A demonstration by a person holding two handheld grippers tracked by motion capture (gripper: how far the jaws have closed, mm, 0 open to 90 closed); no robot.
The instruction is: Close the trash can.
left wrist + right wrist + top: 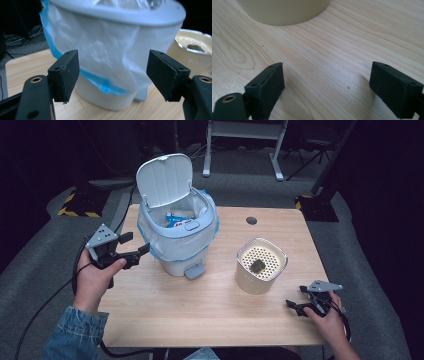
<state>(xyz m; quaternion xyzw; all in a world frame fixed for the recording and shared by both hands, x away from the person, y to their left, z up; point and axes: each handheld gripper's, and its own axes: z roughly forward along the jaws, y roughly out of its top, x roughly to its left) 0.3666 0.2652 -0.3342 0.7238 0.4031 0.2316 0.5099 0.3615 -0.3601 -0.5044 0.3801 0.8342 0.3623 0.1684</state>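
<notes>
A white pedal bin (177, 235) stands at the table's back left with its lid (165, 177) up. A clear bag with a blue edge lines it, and blue-and-white packaging lies inside. My left gripper (135, 245) hovers just left of the bin, jaws open and empty, aimed at the bagged side of the bin (112, 50); nothing sits between the jaws of this gripper (112, 75). A cream container (260, 267) with a perforated top holds a small dark lump (257, 265). My right gripper (297, 297) rests low at the front right, open and empty (327, 87), facing the container's base (284, 11).
The wooden table (210, 315) has a round cable hole (251, 220) near its back edge. The bin's foot pedal (194, 270) sticks out toward the front. Behind the table are white desk legs (245, 140) and hazard-striped tape (75, 210) on the floor.
</notes>
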